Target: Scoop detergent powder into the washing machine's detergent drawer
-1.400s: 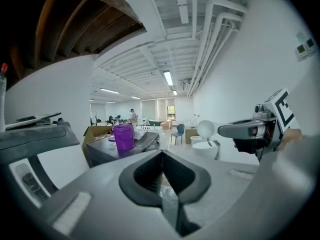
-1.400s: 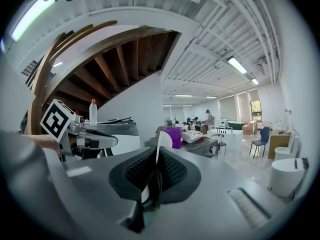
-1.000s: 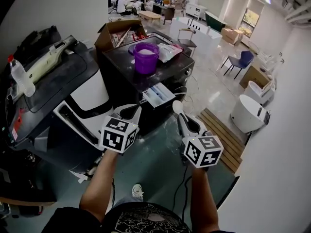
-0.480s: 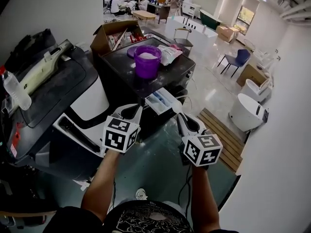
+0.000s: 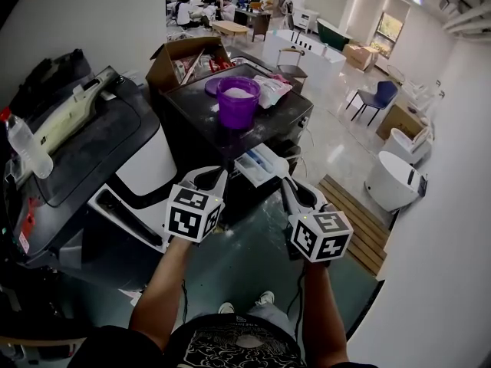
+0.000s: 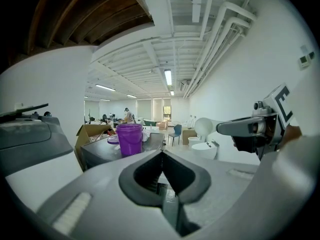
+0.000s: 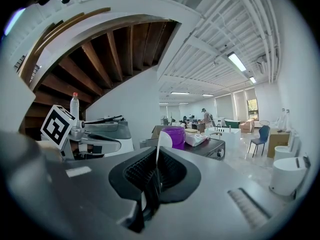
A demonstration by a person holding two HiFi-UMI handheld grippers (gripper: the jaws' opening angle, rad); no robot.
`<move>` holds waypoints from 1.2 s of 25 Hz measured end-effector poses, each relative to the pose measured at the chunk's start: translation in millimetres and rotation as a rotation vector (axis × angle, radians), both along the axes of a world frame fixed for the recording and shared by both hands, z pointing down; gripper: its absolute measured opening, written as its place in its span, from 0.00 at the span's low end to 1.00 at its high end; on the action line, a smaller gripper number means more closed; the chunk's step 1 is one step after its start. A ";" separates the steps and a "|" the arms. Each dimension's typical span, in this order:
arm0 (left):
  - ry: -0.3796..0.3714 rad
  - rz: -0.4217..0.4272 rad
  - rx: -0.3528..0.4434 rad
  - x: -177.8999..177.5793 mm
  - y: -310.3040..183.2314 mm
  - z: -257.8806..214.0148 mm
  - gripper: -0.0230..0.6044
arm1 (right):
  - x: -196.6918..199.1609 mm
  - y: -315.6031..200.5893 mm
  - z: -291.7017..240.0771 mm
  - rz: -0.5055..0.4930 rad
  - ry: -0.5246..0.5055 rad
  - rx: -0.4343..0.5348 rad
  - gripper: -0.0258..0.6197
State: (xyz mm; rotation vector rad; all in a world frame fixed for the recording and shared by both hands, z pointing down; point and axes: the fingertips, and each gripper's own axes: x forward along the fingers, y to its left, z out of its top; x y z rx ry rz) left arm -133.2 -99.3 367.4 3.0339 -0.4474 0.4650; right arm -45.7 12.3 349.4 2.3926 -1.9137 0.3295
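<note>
A purple bucket [image 5: 238,102] of white powder stands on the black washing machine [image 5: 285,119]. The machine's detergent drawer [image 5: 257,165] is pulled out at the front. My right gripper [image 5: 289,192] is shut on the handle of a white scoop [image 5: 281,169], whose bowl hangs just right of the drawer. In the right gripper view the scoop [image 7: 163,141] rises from the shut jaws of the right gripper [image 7: 156,166], with the bucket [image 7: 175,135] behind it. My left gripper [image 5: 212,181] is shut and empty, left of the drawer. From the left gripper [image 6: 161,159], the bucket [image 6: 129,138] is ahead.
A white-and-black appliance [image 5: 84,140] with a plastic bottle [image 5: 25,146] stands at the left. An open cardboard box [image 5: 182,54] and a white bag [image 5: 271,89] sit behind and beside the bucket. A wooden pallet [image 5: 351,215] and a white round tub [image 5: 391,179] lie to the right.
The washing machine and its drawer have come closer in the head view. Both grippers now sit nearer the drawer, and the scoop's bowl has reached the drawer's right side.
</note>
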 end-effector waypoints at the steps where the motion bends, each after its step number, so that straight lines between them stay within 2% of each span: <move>1: 0.000 0.001 0.003 1.6 -1.2 0.0 0.04 | 1.0 -1.3 0.7 0.000 0.001 0.001 0.09; 11: -0.006 0.011 0.038 32.2 -21.7 -1.4 0.04 | 28.4 -23.4 3.7 0.001 0.003 0.025 0.09; 17: 0.004 -0.021 0.031 54.7 -47.5 2.1 0.04 | 53.0 -51.6 4.8 -0.033 0.018 0.024 0.09; 24: -0.007 -0.096 0.022 97.9 -88.3 13.2 0.04 | 106.5 -99.1 10.5 -0.106 0.016 0.026 0.09; 30: -0.006 -0.201 0.027 141.2 -128.1 5.5 0.04 | 154.6 -143.8 6.6 -0.214 0.029 0.012 0.09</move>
